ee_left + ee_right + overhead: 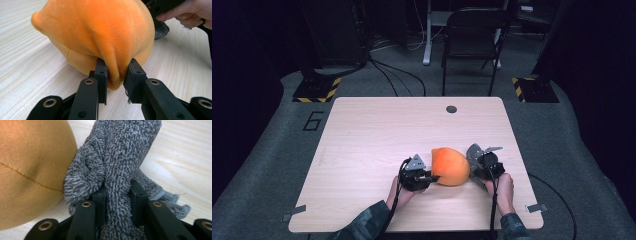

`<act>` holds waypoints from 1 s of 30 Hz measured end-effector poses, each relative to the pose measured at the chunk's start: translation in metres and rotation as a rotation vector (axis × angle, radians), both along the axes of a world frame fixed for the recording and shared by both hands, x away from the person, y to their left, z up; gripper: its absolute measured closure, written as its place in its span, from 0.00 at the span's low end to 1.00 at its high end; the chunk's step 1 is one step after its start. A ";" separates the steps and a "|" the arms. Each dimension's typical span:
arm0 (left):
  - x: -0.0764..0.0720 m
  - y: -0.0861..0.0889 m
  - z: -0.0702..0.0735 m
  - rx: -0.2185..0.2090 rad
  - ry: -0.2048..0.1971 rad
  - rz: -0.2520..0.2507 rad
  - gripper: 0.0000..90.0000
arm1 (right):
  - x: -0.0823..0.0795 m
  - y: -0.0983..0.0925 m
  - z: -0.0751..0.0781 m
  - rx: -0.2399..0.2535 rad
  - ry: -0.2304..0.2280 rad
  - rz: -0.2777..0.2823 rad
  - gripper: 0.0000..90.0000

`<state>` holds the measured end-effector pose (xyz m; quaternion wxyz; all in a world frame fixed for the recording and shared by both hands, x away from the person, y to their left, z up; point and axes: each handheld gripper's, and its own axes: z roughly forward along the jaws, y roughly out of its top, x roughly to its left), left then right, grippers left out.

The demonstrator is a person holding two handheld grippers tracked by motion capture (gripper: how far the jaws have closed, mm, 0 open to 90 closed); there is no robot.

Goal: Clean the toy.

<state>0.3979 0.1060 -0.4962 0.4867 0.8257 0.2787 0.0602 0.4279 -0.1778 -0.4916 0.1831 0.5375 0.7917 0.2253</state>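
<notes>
claws clamp: left claw on orange hat, lying crosswise; right claw on grey cloth.

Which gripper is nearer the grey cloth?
Right. The right gripper is clamped on the grey cloth. The left gripper pinches the orange hat, which lies between it and the cloth.

- I'm seeing the orange plush hat sitting puffed up near the table's front edge, a fold of its rim being pinched.
- I'm seeing the grey fuzzy sock bunching up, touching the hat's right side.
</notes>
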 end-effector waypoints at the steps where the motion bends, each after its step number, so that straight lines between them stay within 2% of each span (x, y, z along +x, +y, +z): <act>1: 0.000 0.000 0.000 0.001 -0.001 0.001 0.82 | -0.001 0.001 0.002 -0.014 -0.014 0.003 0.80; 2: 0.000 0.000 0.000 0.000 -0.002 0.003 0.82 | -0.002 0.001 0.004 -0.017 -0.015 0.003 0.81; 4: 0.000 0.000 0.000 0.001 -0.003 0.003 0.82 | -0.005 0.000 0.016 -0.019 -0.056 0.001 0.82; 6: 0.000 0.000 0.000 -0.001 -0.001 0.005 0.82 | -0.012 -0.001 0.036 0.014 -0.121 -0.013 0.83; 7: 0.001 0.000 0.000 -0.002 0.000 0.005 0.82 | -0.017 -0.001 0.048 0.047 -0.154 -0.016 0.83; 8: 0.001 0.001 0.000 -0.003 0.003 0.006 0.82 | -0.021 0.001 0.059 0.070 -0.182 -0.002 0.83; 9: 0.002 0.001 -0.001 -0.006 0.004 0.006 0.82 | -0.028 0.005 0.072 0.108 -0.232 0.029 0.83; 11: 0.002 0.000 0.000 -0.004 0.004 0.007 0.82 | -0.034 0.012 0.083 0.157 -0.259 0.074 0.83; 12: 0.002 0.001 0.000 -0.003 0.006 0.006 0.82 | -0.035 0.016 0.085 0.160 -0.264 0.086 0.83; 15: 0.002 0.001 0.000 -0.001 0.009 0.009 0.82 | -0.035 0.034 0.079 0.140 -0.254 0.129 0.82; 16: 0.002 0.001 0.000 -0.001 0.009 0.009 0.82 | -0.034 0.038 0.075 0.125 -0.247 0.142 0.82; 17: 0.003 0.001 -0.001 0.000 0.008 0.010 0.82 | -0.032 0.045 0.069 0.093 -0.236 0.132 0.82; 21: 0.003 0.000 -0.001 0.002 0.004 0.013 0.81 | -0.030 0.048 0.061 0.057 -0.234 0.132 0.82; 24: 0.004 0.000 0.001 0.026 -0.022 0.003 0.79 | -0.030 0.049 0.060 0.040 -0.228 0.140 0.82; 26: 0.006 0.001 0.001 0.021 -0.029 -0.005 0.76 | -0.028 0.051 0.058 0.022 -0.235 0.150 0.82; 27: 0.007 0.003 0.001 0.031 -0.037 -0.008 0.74 | -0.028 0.051 0.057 0.020 -0.240 0.155 0.82; 29: 0.011 0.006 0.000 0.010 -0.028 -0.040 0.69 | -0.025 0.049 0.057 0.042 -0.234 0.154 0.82; 30: 0.012 0.008 0.001 0.023 -0.035 -0.040 0.65 | -0.025 0.049 0.056 0.038 -0.235 0.154 0.82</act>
